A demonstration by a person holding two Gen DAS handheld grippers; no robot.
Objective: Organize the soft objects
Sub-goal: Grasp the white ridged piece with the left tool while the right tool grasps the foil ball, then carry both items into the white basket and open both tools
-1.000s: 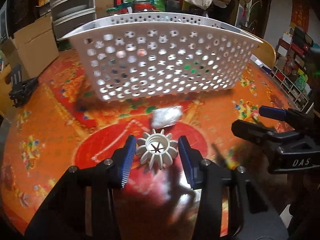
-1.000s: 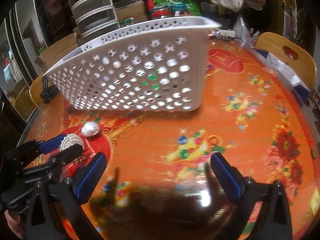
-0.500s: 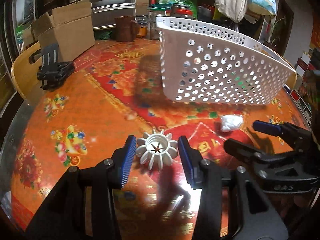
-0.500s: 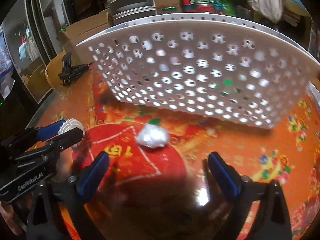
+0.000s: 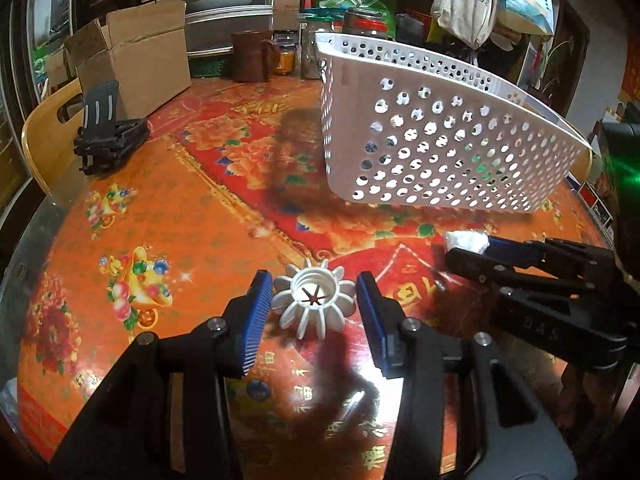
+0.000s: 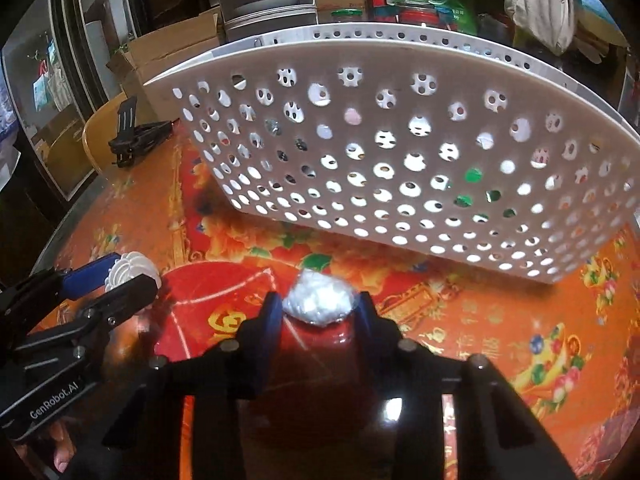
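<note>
Left gripper (image 5: 316,306) has its 2 blue pads squeezed onto a white ribbed ball (image 5: 315,303) - held right at the tips. Right gripper (image 6: 318,314) is closed around a crinkly white wad (image 6: 319,297), with the perforated white basket (image 6: 400,152) just ahead on the orange tablecloth (image 6: 500,320).
</note>
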